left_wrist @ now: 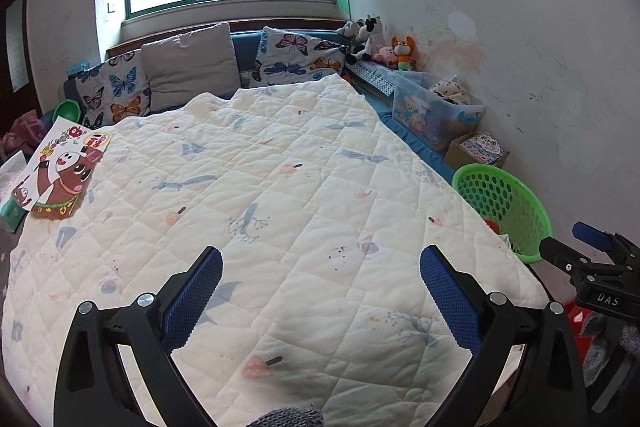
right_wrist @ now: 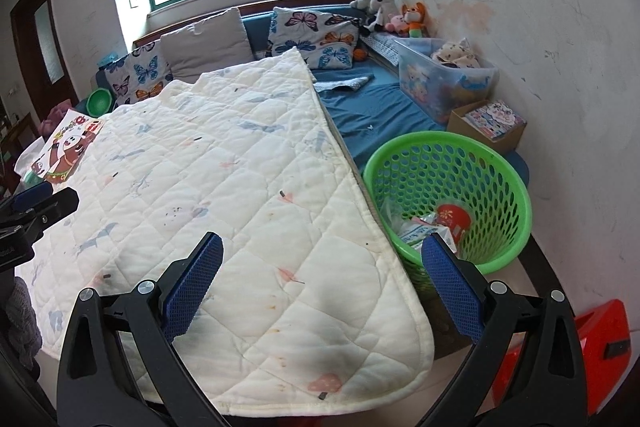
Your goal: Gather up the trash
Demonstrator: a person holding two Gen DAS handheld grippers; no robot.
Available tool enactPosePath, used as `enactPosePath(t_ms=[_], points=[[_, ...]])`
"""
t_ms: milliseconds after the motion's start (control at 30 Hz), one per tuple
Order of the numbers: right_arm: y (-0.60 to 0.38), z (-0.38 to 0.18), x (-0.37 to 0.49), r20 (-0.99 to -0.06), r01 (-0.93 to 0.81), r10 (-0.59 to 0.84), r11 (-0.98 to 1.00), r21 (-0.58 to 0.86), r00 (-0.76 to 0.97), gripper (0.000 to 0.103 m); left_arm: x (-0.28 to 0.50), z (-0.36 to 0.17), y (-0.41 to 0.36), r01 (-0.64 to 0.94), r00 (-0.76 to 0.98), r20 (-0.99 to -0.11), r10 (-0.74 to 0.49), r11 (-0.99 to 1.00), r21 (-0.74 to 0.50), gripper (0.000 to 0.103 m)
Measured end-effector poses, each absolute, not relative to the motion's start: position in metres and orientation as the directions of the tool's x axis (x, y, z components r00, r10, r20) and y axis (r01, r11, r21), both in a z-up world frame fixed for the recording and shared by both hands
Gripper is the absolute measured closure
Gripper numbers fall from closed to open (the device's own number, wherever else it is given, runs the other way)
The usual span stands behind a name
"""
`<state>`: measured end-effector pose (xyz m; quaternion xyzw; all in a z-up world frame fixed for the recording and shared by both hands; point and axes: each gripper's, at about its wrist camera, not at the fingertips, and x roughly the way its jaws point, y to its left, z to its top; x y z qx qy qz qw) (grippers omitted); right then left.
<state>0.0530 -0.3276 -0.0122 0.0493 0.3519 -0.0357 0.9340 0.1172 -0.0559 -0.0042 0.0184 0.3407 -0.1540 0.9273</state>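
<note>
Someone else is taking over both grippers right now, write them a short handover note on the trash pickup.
Left gripper: open, empty, over the white quilted blanket.
Right gripper: open, empty, above the blanket's right edge.
Round green perforated plastic basket: on the blue sheet right of the blanket, already holding wrappers and a red packet.
Left: the colourful cartoon paper sheet on the blanket's far left edge may be trash; check it. No other loose trash is visible.
</note>
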Motion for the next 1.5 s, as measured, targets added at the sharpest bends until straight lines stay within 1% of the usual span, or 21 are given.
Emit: enactPosePath(t_ms=[367, 933, 1500], points=[[-0.316, -0.008, 0.049, -0.652, 0.080, -0.031, 0.996, 0.046, 0.758, 0.004, 0.107, -0.008, -0.046, 0.268, 0.737, -0.632, -0.240, 0.962, -0.052, 0.007], [-0.301, -0.004, 0.046, -0.640, 0.029, 0.009, 0.998, 0.049, 0.769, 0.004, 0.096, -0.004, -0.035, 0.220, 0.762, -0.617, -0.197, 0.975, -0.041, 0.007], [-0.293, -0.007, 0.052, -0.642, -0.010, 0.043, 0.998, 0.054, 0.765, 0.004, 0.092, -0.009, -0.030, 0.167, 0.767, -0.626, -0.139, 0.986, -0.015, 0.007]])
